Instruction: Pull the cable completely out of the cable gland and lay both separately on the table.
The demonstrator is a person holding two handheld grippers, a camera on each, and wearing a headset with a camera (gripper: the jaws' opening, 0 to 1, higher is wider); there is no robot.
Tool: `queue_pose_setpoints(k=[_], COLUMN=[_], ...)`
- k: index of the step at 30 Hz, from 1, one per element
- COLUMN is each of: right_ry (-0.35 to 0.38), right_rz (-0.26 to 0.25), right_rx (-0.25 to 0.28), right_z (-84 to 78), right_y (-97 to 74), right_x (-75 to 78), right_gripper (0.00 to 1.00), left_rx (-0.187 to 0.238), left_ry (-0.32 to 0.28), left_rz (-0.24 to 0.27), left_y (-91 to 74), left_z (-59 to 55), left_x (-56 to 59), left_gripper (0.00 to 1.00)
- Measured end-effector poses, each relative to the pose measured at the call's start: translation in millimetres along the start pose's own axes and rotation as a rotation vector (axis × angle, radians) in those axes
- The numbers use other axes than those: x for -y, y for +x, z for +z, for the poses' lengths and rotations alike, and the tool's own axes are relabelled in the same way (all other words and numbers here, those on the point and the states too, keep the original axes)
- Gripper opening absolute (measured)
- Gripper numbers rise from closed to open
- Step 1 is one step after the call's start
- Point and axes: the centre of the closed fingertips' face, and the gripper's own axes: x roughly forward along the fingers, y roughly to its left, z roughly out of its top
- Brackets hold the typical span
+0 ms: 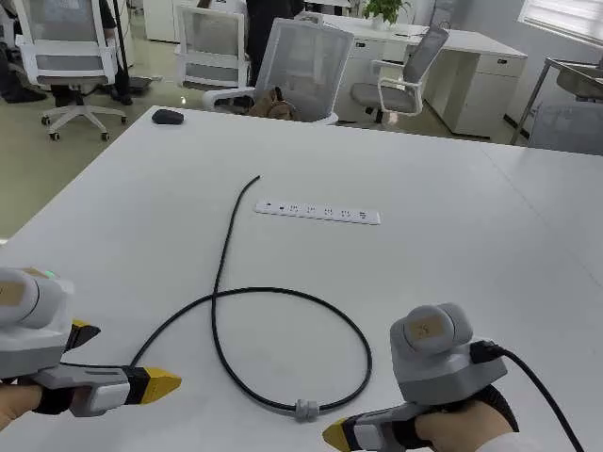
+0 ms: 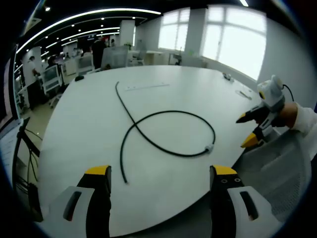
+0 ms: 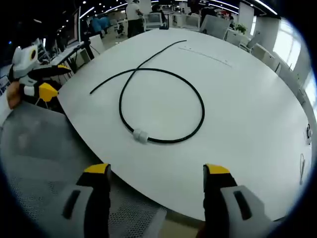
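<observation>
My left gripper (image 1: 127, 363) sits at the lower left of the head view, pointing right, its 2 yellow-tipped jaws spread wide with nothing between them. My left hand (image 1: 14, 400) grips its handle. My right gripper (image 1: 337, 435) sits at the lower right, pointing left, and its own view shows its jaws likewise parted and empty. My right hand (image 1: 462, 426) wraps its handle.

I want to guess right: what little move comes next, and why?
Probably bring the right gripper forward to the gland and shut on it. Its jaws stand open and empty, and the gland, threaded on the cable, lies just ahead of it.
</observation>
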Motion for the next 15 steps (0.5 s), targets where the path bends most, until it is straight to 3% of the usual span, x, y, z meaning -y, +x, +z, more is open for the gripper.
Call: queue_pose_setpoints(k=[15], right_ry=[-0.006], right_rz=[0.003], right_rx=[0.012], right_z=[2.2], right_y=[-1.5], right_x=[-0.5], right_gripper=[0.79], left_rx=[-0.007], left_ry=[0.029], left_rz=[0.001], left_y=[0.3], left_z=[-0.5], left_x=[1.6], left_gripper=[0.80])
